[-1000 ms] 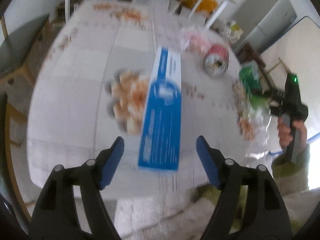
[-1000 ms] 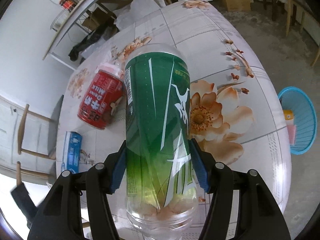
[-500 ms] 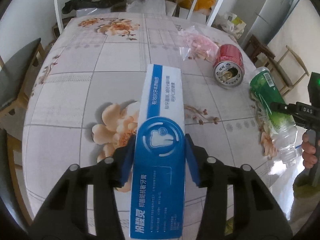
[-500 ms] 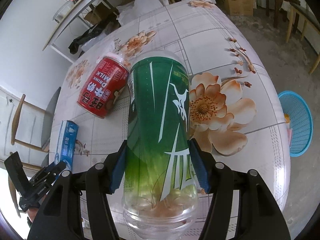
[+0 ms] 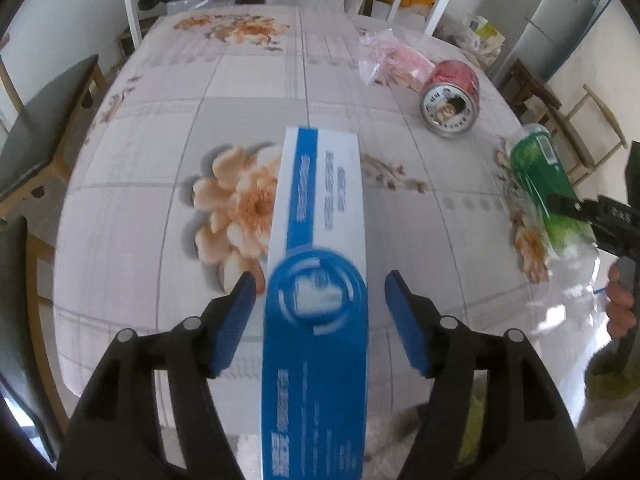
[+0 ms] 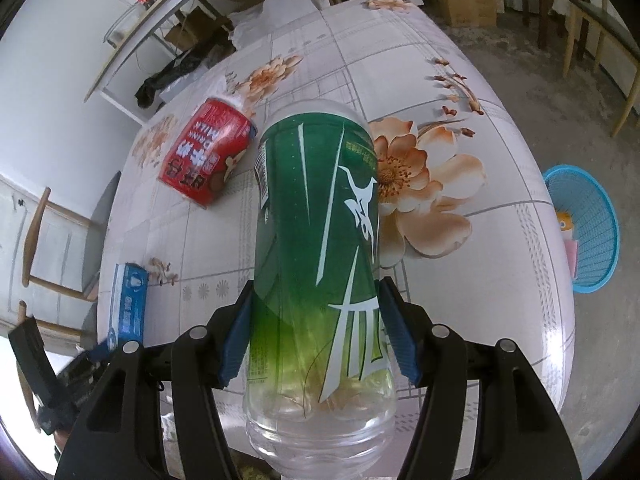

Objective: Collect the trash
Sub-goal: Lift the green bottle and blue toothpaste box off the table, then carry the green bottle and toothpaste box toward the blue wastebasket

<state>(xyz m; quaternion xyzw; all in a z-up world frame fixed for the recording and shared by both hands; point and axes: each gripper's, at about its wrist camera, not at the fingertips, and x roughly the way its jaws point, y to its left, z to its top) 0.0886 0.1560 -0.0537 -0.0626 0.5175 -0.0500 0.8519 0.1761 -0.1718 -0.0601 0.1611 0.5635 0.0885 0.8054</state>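
A long blue and white toothpaste box stretches lengthwise between the jaws of my left gripper. The jaws are opening, and a gap shows on each side of the box. The box is blurred, and its near end reaches past the table edge. In the right wrist view the same box sits at the table's left edge. My right gripper is shut on a clear plastic bottle with a green label, held above the table. The bottle also appears at the right of the left wrist view.
A red drink can lies on its side on the flowered tablecloth, with a pink plastic bag behind it. A blue basket stands on the floor right of the table. Wooden chairs flank the table.
Half a second ago the left jaws pressed on the toothpaste box; now they stand apart from it. The right gripper has drifted a little over the table, still holding the bottle.
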